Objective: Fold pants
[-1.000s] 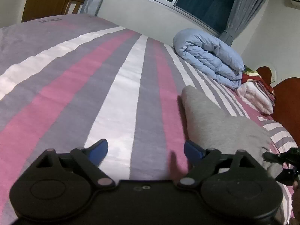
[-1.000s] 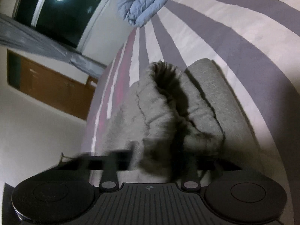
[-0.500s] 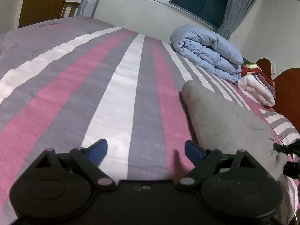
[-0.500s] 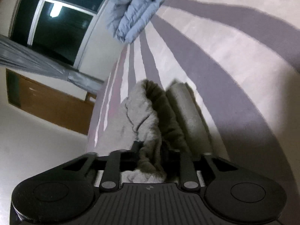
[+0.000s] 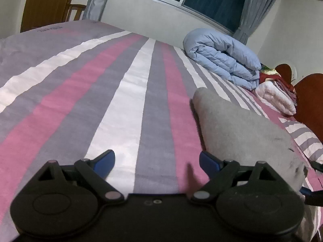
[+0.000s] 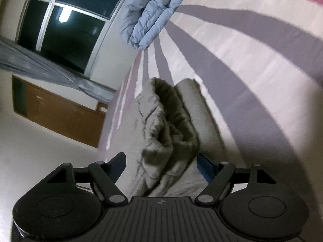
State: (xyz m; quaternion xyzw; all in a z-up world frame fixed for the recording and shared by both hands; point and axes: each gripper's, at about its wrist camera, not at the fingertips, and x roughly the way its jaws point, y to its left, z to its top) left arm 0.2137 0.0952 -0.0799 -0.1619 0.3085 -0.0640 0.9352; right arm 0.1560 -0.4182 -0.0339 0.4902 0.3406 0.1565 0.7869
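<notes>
The grey pants (image 5: 238, 133) lie folded in a long bundle on the striped bed, at the right of the left wrist view. My left gripper (image 5: 156, 161) is open and empty, low over the bedspread just left of the bundle. In the right wrist view the pants (image 6: 167, 133) show their bunched end right in front of my right gripper (image 6: 160, 165). Its fingers stand wide apart on either side of the cloth and are not clamped on it. The right gripper's tip also shows at the right edge of the left wrist view (image 5: 315, 193).
The bed (image 5: 121, 92) has pink, white and grey stripes. A rolled light-blue duvet (image 5: 224, 58) lies at the far side, with folded white and red bedding (image 5: 276, 96) and a wooden headboard (image 5: 310, 100) at the right. A window and a wooden door lie beyond.
My right gripper was shut on the end of the pants and has opened, leaving the cloth loose between its fingers. My left gripper stayed open and hardly moved.
</notes>
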